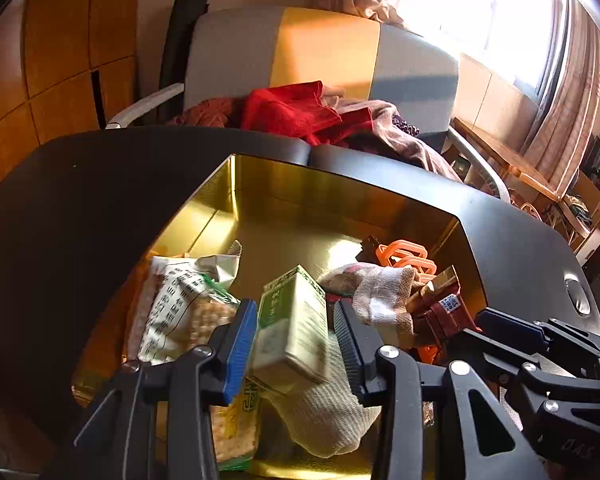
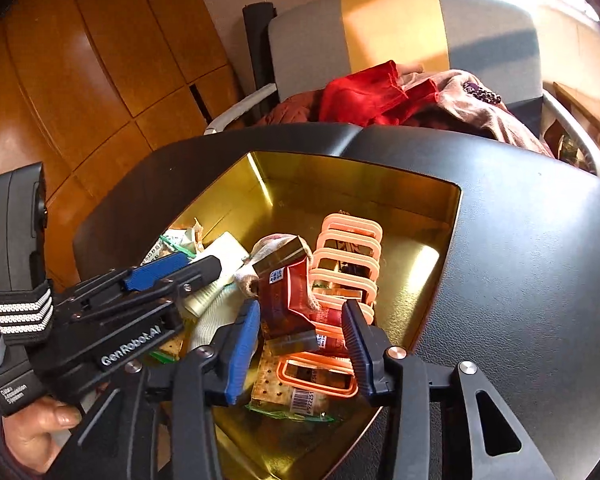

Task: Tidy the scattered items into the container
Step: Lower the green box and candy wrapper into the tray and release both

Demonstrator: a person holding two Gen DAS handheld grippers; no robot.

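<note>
Hovering over gold tin (image 1: pixel 340 196) on black desk (image 1: pixel 80 208): left gripper (image 1: pixel 296 340), jaws spread, green-white carton (image 1: pixel 294 320) between them, contact unclear. Right gripper (image 2: pixel 300 340) over same tin, jaws spread, gripping nothing, above red packet (image 2: pixel 288 300). Inside too: socks (image 1: pixel 380 296), orange clips (image 2: pixel 348 256), cracker bag (image 1: pixel 172 308).

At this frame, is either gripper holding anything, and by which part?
Neither. The left gripper is open around the green-and-white box, which appears motion-blurred, pads not touching. The right gripper hangs open over the gold tray.
</note>
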